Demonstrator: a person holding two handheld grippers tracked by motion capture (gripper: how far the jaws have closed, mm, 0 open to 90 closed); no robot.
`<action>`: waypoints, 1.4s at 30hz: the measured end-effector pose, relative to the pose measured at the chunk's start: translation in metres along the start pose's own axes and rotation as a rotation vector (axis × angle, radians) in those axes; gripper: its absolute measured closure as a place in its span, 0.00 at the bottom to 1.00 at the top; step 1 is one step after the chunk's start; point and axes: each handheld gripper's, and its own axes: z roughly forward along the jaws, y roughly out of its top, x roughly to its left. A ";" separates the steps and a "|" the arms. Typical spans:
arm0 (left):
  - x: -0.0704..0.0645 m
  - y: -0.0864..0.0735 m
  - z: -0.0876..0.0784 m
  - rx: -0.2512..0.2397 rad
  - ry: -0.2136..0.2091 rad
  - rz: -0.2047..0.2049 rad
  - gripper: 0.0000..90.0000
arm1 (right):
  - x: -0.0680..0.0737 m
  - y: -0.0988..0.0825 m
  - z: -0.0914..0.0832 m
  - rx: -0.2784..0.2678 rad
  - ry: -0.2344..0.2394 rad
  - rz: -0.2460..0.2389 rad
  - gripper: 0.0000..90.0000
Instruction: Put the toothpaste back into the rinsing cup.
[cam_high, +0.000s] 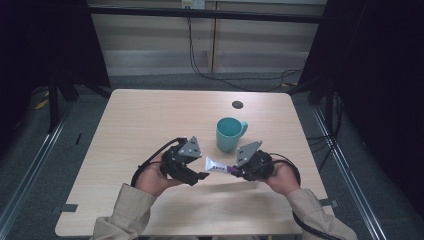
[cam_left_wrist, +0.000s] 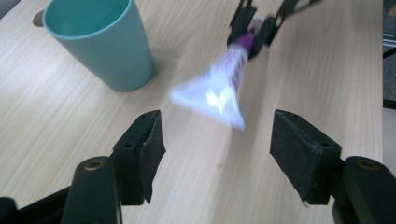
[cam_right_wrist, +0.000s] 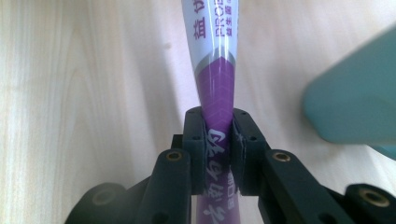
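Between the two tools, above the worktop (cam_high: 150, 120) near its front edge: toothpaste tube (cam_high: 216, 166), long axis running tool to tool, just in front of teal cup (cam_high: 228, 133). Right tool (cam_right_wrist: 218, 149) clenched on the purple cap end. Left tool (cam_left_wrist: 217, 140) released, crimped tail just ahead, untouched. Legible print: "PRO", plus Chinese characters.

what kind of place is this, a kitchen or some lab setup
Most likely a lab or recording setup, not a kitchen: a bare wooden table ringed by dark curtains, loose cables across the grey floor, and a metal rail beside the table.
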 end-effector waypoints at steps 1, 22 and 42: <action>0.001 -0.002 -0.001 0.011 0.005 -0.001 0.38 | 0.000 0.000 0.000 0.000 0.000 0.000 0.87; 0.004 -0.063 0.044 -0.011 0.006 -0.194 0.29 | -0.028 -0.015 -0.031 -0.320 -0.047 0.286 0.87; 0.010 -0.090 0.053 -0.026 0.075 -0.269 0.25 | -0.044 -0.014 -0.045 -0.475 -0.107 0.404 0.87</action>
